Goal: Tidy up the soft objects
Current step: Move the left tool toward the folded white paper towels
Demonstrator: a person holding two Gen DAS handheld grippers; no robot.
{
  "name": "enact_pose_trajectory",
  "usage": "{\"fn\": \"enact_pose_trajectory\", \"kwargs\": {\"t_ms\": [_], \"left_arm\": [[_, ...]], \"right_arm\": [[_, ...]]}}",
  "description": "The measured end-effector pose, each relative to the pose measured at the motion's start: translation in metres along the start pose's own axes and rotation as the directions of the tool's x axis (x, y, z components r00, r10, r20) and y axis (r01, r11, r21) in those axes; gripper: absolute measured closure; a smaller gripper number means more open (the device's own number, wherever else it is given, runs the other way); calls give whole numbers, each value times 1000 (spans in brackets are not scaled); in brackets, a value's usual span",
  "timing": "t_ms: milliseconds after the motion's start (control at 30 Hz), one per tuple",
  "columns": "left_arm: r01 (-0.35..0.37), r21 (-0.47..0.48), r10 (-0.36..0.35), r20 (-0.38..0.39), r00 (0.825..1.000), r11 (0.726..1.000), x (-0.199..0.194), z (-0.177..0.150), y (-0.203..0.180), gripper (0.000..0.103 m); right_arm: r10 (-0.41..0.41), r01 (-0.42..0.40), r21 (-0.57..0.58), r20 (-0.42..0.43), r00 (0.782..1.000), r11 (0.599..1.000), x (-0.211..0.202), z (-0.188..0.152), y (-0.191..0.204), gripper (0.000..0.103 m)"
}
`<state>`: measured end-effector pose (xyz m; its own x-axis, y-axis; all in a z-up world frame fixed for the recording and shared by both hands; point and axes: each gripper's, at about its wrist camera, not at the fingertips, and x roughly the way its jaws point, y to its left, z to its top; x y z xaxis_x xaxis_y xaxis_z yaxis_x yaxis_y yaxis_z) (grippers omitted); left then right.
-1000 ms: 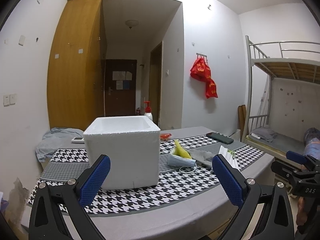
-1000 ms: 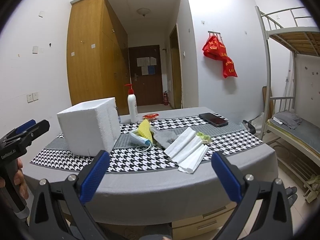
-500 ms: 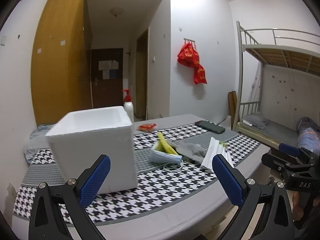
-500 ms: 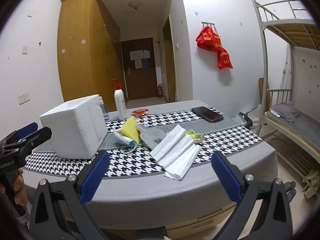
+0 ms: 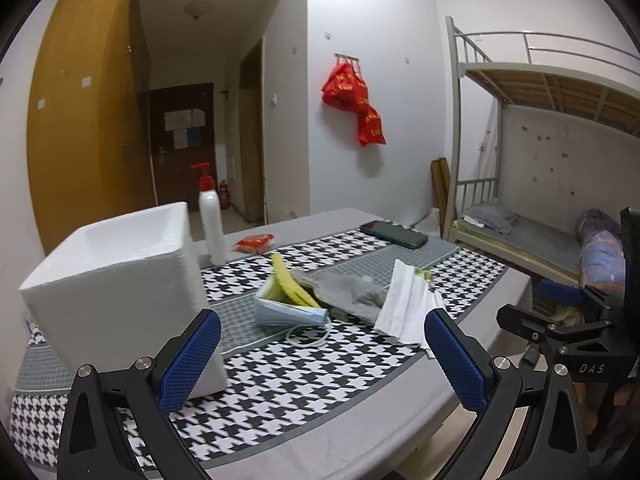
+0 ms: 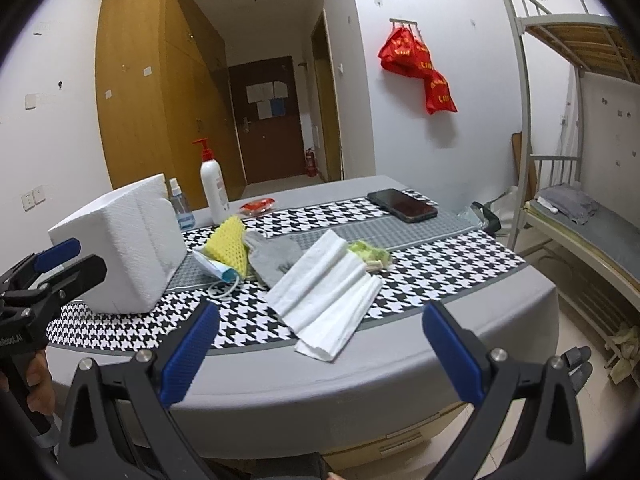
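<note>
A: What are the grippers doing?
B: The left gripper [image 5: 320,356] and right gripper [image 6: 320,348] are both hanging spread and empty at the table's [image 6: 400,368] near edge.
A: And the soft things?
B: The towel [image 6: 328,296], grey cloth [image 6: 276,258], yellow sponge [image 6: 228,242] and mask [image 5: 288,312] are lying mid-table, right of the foam box [image 5: 120,280].
</note>
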<state>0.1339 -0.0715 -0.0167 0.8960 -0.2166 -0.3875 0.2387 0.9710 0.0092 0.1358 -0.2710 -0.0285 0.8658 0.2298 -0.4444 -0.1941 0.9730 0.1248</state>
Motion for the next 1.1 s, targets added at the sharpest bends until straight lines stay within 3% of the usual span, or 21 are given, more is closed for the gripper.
{"fn": "enact_pose_trajectory", "kwargs": {"t_ms": [367, 700, 967, 1100], "left_arm": [[90, 34, -87, -87, 992, 995, 45, 10, -18, 1], [199, 32, -189, -199, 962, 980, 93, 13, -41, 1], [227, 57, -203, -277, 939, 972, 126, 11, -57, 1], [225, 75, -195, -287, 938, 971, 137, 9, -63, 3]], "right_arm": [[-6, 7, 24, -48, 999, 1000, 24, -4, -20, 1], [-25, 29, 60, -74, 997, 998, 42, -7, -44, 1], [-30, 37, 74, -99, 995, 997, 52, -11, -60, 1], [-33, 42, 78, -105, 994, 996, 54, -11, -66, 1]]}}
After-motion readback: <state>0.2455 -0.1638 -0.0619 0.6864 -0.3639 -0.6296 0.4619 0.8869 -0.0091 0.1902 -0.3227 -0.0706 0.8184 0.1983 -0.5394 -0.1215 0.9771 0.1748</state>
